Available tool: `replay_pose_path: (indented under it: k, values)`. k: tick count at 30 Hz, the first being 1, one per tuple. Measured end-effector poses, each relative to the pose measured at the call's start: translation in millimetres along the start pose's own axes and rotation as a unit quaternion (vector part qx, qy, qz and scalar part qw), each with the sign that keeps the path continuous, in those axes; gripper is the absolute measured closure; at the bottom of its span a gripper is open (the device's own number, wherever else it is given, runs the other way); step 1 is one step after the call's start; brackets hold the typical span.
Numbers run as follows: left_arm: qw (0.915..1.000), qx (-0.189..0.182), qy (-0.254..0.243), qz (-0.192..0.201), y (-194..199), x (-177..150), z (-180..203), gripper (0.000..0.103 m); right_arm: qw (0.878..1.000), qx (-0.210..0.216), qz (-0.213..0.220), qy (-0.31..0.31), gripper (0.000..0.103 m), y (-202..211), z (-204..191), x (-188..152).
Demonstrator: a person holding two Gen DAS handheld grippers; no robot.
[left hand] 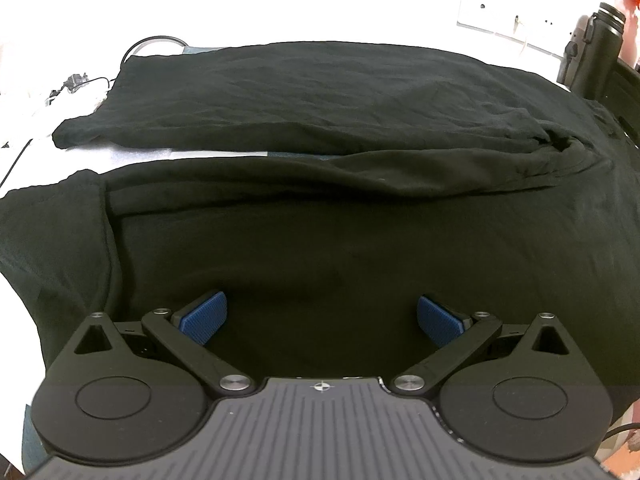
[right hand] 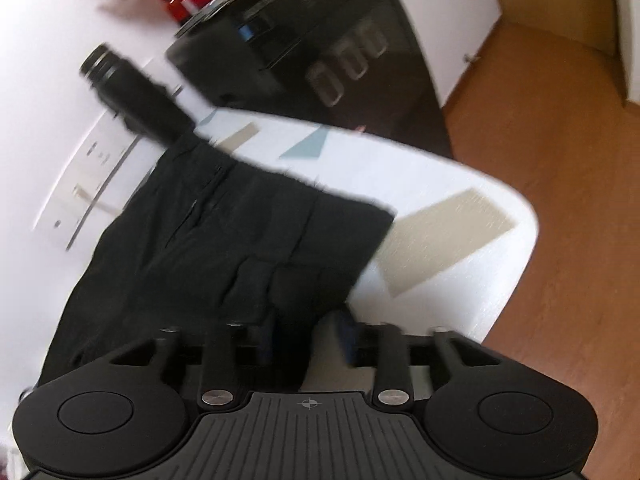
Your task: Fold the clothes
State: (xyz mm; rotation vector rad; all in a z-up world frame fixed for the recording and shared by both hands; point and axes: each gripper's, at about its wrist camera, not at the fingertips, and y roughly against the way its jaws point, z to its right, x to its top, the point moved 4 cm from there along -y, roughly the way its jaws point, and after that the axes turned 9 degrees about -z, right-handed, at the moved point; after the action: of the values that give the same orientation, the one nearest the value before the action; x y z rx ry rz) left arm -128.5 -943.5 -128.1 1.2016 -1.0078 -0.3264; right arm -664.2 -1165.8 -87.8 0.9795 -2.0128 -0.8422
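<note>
Black trousers [left hand: 320, 92] lie spread over the table [right hand: 460, 208]. Starting at the fingers: the left gripper [left hand: 319, 318] has its blue pads [left hand: 204, 316] wide apart, hovering just above dark cloth and gripping nothing. The right gripper [right hand: 308, 338] has its fingers narrow, seemingly pinching cloth near the table's rounded corner, though blur prevents certainty. A fold looks underway; next, the left fingers likely need to close on an edge.

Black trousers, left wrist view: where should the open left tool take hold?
Probably the near leg's cuff, its free end at far left on the white table. Come from the left, along the table. The left tool now hangs open over flat mid-leg cloth of the black trousers, which offers no edge.
</note>
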Motion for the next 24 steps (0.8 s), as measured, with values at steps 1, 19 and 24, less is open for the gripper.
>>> replay_pose_path:
  k: [1,19,24]
  values:
    - [1.0,0.0,0.0,0.0,0,0,0,0.0,1.0,-0.003,0.003,-0.001,0.056,-3,1,3]
    - [1.0,0.003,0.006,-0.004,5,-5,1,0.0,0.993,-0.094,0.05,0.046,0.027,5,-11,22]
    - [0.9998,-0.005,0.008,-0.016,3,2,-2,0.0,0.992,-0.076,0.069,0.076,0.016,16,-25,32]
